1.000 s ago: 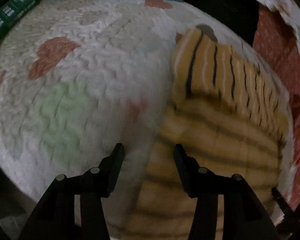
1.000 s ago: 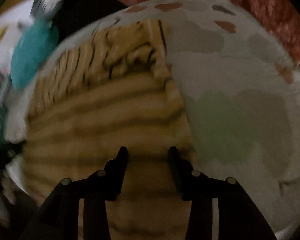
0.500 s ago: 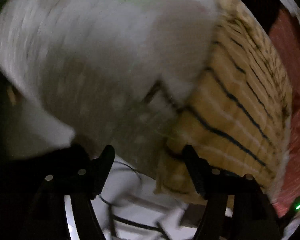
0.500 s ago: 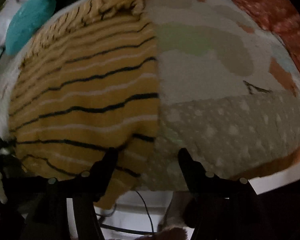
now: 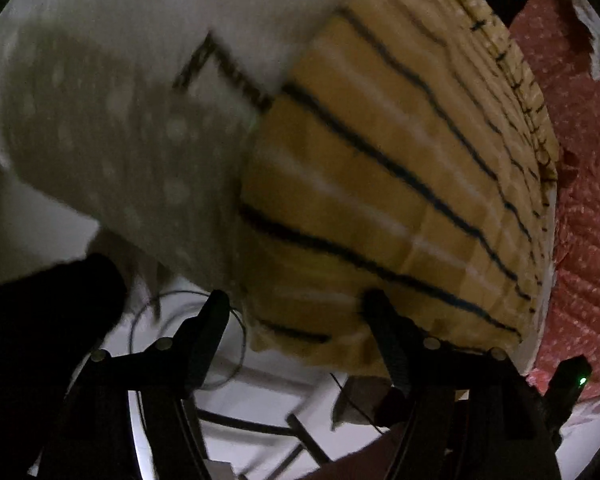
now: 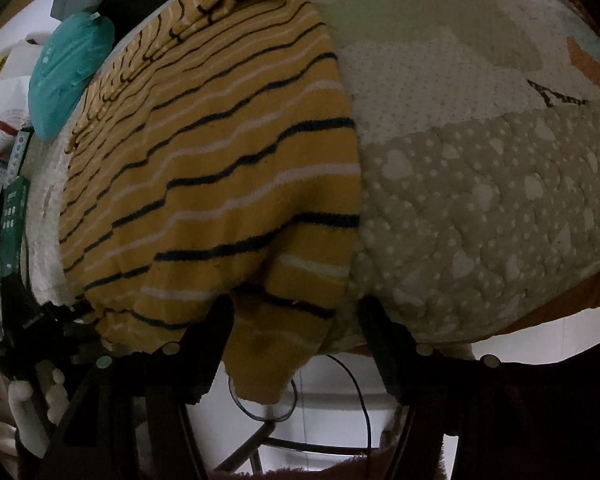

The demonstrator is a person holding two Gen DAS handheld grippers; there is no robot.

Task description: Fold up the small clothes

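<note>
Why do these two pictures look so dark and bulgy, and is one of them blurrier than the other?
Both views are dim, with black corners and the curved, bulging look of a fisheye lens. The left wrist view is smeared: the stripes of the yellow striped garment and the dotted quilt look soft. The right wrist view is sharper, showing crisp stripes and the quilt's heart shapes.
</note>
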